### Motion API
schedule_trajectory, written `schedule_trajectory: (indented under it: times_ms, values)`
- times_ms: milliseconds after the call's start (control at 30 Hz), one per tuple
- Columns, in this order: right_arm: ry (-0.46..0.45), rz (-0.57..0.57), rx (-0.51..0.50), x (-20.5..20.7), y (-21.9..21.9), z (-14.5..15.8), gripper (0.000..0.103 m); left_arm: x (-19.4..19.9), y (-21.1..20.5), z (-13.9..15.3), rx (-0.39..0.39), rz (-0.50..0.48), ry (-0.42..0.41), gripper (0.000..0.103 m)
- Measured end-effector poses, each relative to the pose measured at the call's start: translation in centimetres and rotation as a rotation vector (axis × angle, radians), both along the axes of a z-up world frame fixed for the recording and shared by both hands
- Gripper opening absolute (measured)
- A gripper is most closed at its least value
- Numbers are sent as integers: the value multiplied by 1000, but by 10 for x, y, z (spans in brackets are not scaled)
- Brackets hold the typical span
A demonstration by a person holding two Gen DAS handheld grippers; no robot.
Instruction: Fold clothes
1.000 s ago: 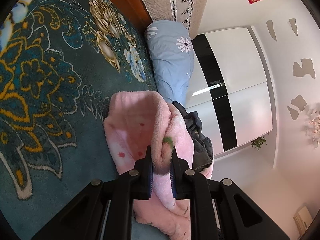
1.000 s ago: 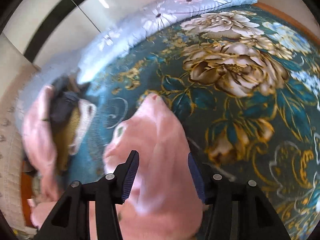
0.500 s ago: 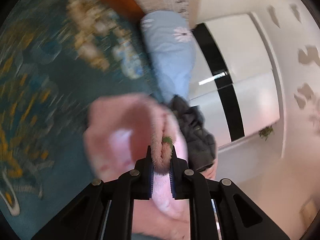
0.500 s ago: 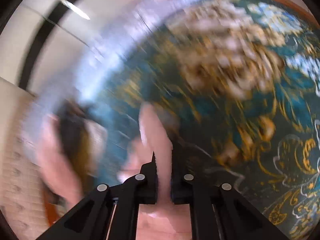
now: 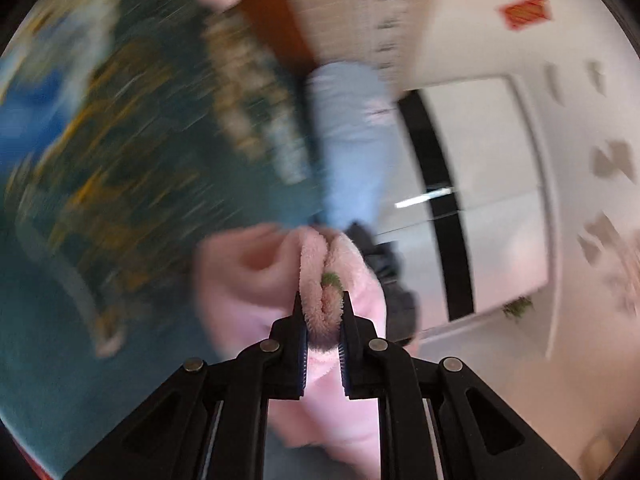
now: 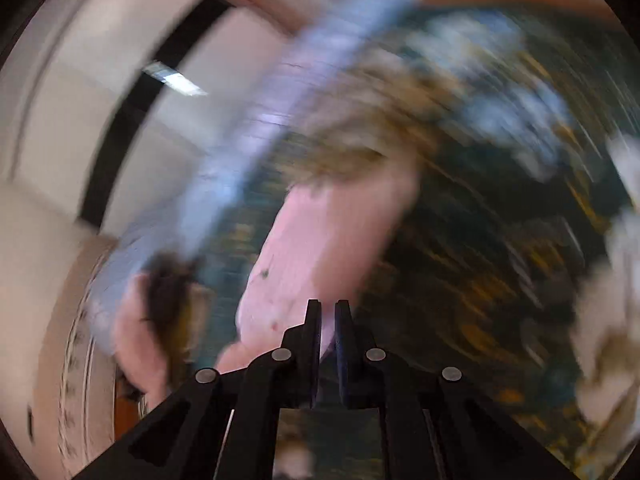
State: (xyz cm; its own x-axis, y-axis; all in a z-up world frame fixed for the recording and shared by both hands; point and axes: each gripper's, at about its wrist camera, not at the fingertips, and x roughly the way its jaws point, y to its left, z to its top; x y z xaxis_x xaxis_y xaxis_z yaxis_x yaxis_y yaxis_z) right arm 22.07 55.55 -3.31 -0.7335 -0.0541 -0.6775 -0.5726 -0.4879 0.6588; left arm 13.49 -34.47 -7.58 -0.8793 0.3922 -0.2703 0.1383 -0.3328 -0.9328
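Note:
A fluffy pink garment [image 5: 248, 280] with small red dots and a green mark hangs over the teal floral bedspread [image 5: 120, 168]. My left gripper [image 5: 322, 308] is shut on a bunched fold of it. In the right wrist view the same pink garment [image 6: 332, 240] stretches ahead, and my right gripper [image 6: 328, 312] is shut on its thin edge. Both views are heavily blurred by motion.
A light blue flowered quilt [image 5: 352, 140] lies along the bed's far edge. A heap of dark and pink clothes [image 6: 160, 304] sits beside it. White wardrobe doors with a black stripe [image 5: 440, 200] stand behind.
My right gripper went from open to shut on the pink garment's edge. Both grippers have swung with the garment held between them, and the left has kept its hold.

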Motion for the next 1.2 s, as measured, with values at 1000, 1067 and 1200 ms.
schedule_trajectory:
  times_ms: [1000,1067,1200]
  values:
    - [170,432,-76,-337,-284,29,64,-15,-5,-24,83,-6,-38,13]
    - [198,381,-124,-355,-290,25,66,-17,-5,-26,102,-7,-50,13]
    - [217,348,-183,-373,-298,23,66,-18,-6,-27,122,-10,-50,13]
